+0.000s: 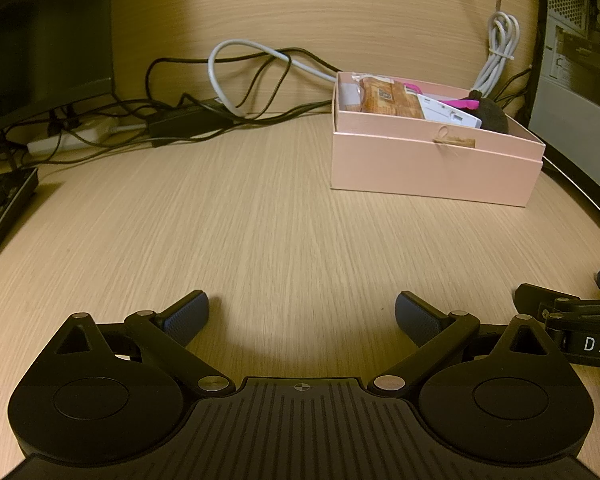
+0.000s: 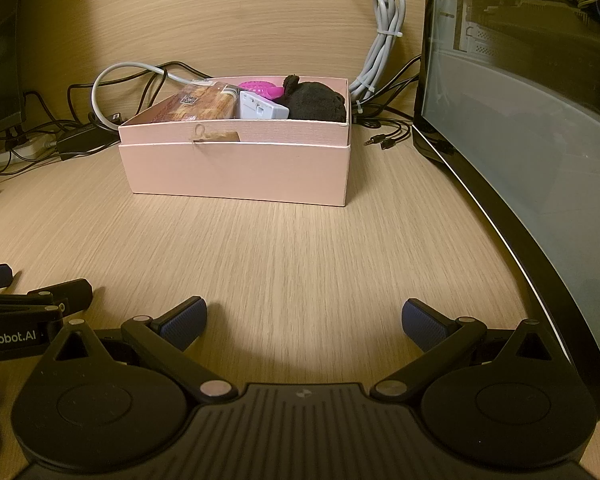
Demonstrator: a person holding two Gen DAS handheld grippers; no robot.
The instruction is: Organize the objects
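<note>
1. We are holding the left gripper [image 1: 302,316] low over the bare desk [image 1: 260,220], its blue-padded fingers [image 1: 188,316] spread wide and gripping nothing
2. We are holding the right gripper [image 2: 304,322] just beside it on the right, likewise low over the desk, its fingers [image 2: 182,322] spread wide and empty; each gripper is showing at the edge of the other's view
3. We are facing the pink box [image 2: 240,168], which is sitting open on the desk well ahead of both grippers; it is lying ahead and to the right in the left view, and ahead and slightly left in the right view
4. We are seeing the things lying inside the box: an orange packet [image 2: 196,106] toward the left, a white block [image 2: 262,110] tilted beside it, a pink piece [image 2: 258,87] behind that, and a dark pouch [image 2: 316,102] filling the right end
5. We are seeing a small tag [image 2: 218,135] hanging on the box's front wall, near the rim
6. We are seeing a tangle of cables [image 1: 220,92] lying behind and left of the box, a tied grey cord [image 2: 384,40] hanging down the back panel to its right, and a computer case [image 2: 520,120] standing at the desk's right edge
7. We are seeing a keyboard [image 1: 2,204] at the far left of the left view
</note>
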